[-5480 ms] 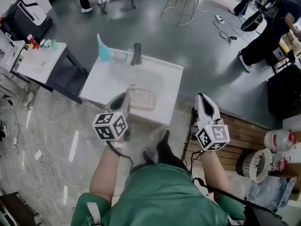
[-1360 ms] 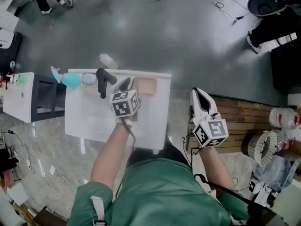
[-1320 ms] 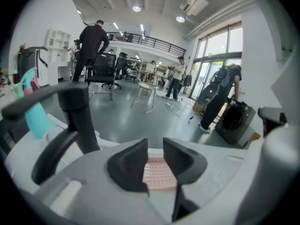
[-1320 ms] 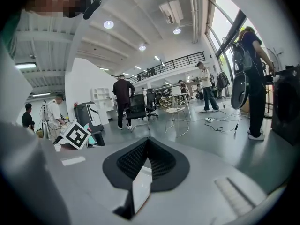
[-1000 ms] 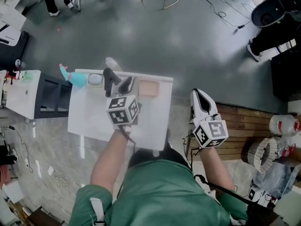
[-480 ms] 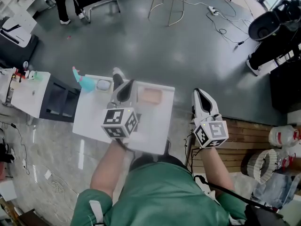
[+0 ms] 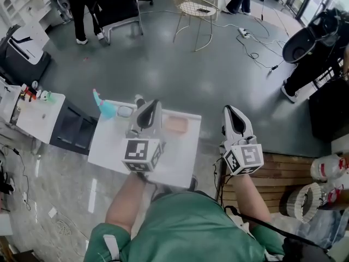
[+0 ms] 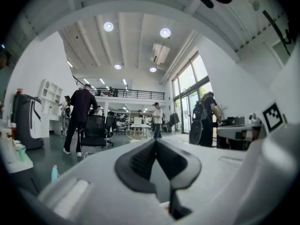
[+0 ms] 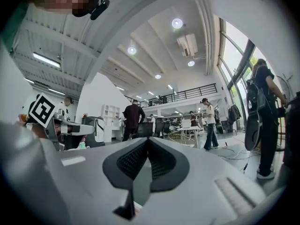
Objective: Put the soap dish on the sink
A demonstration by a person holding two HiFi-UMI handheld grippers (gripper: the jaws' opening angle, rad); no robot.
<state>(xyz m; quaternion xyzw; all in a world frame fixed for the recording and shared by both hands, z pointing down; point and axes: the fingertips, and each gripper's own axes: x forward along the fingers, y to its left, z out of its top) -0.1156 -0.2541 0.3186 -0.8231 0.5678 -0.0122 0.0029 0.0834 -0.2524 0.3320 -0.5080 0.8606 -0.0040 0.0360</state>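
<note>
Pinkish and small, the soap dish (image 7: 176, 125) lies flat on the back ledge of the white sink (image 7: 173, 160). It is just to the right of the left claw (image 7: 151, 109) and well to the left of the right claw (image 7: 232, 113). Both claws are closed tip to tip with nothing between them, and they point level into the room, away from the dish. The task looks done. I judge the dish light and stiff, probably plastic, so it may skid on the glazed ledge if nudged. If it needs shifting, pinch one long rim edge gently rather than spanning its width.
</note>
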